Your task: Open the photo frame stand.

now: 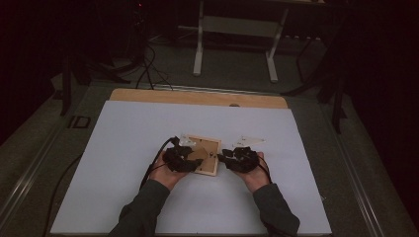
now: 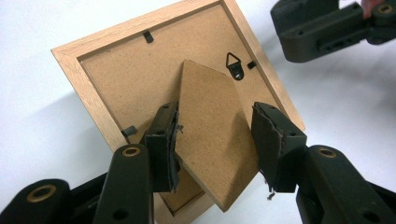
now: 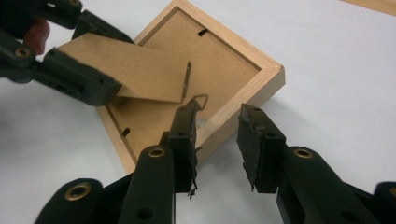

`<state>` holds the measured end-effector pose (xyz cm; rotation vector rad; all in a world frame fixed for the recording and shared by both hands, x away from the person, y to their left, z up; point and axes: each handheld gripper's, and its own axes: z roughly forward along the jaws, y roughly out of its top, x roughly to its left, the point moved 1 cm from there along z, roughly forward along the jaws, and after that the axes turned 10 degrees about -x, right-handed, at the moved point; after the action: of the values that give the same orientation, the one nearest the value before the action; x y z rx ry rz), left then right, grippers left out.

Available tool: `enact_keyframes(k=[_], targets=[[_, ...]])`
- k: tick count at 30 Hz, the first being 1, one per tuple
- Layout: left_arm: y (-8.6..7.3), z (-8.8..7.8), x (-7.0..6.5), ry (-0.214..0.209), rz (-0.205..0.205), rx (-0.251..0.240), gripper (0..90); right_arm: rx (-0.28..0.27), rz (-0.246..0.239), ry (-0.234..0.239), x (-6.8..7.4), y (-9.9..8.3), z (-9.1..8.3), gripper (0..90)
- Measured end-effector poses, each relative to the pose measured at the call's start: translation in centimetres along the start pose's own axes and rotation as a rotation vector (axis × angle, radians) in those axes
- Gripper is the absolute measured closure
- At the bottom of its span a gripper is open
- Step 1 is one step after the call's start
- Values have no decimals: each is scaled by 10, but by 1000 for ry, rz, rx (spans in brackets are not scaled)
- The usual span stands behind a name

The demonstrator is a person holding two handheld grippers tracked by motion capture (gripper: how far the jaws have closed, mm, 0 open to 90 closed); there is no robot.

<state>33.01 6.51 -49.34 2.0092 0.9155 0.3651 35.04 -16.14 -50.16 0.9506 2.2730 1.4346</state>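
A small wooden picture frame (image 1: pixel 211 146) lies face down on the white tabletop, its brown backing board (image 2: pixel 135 79) up. My left gripper (image 1: pixel 190 157) comes in from the frame's left and is shut on the cardboard stand flap (image 2: pixel 212 140), one pad on each side edge. The stand flap (image 3: pixel 140 74) is lifted off the backing. A metal hanger ring (image 2: pixel 235 65) sits near one corner. My right gripper (image 3: pixel 217 135) stands open at the frame's right edge: one jaw is over the corner by the hanger ring (image 3: pixel 198 100), the other over bare table.
The white tabletop (image 1: pixel 148 197) stretches wide around the frame, with a wooden strip (image 1: pixel 197 97) along its far edge. A black cable (image 1: pixel 152 165) trails from the left gripper toward the person. Beyond the table stand the white legs of a desk (image 1: pixel 198 49) and dark floor.
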Motion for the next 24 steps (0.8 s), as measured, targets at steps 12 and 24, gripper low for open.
enact_keyframes(k=[12, 24], targets=[[-12, -9, -14, 44, 121, -74, 544, 14, 66, 12, -12, 4, 5, 563], [-24, -15, -19, 50, 187, -149, 544, 19, 150, 93, -12, 4, 13, 416]])
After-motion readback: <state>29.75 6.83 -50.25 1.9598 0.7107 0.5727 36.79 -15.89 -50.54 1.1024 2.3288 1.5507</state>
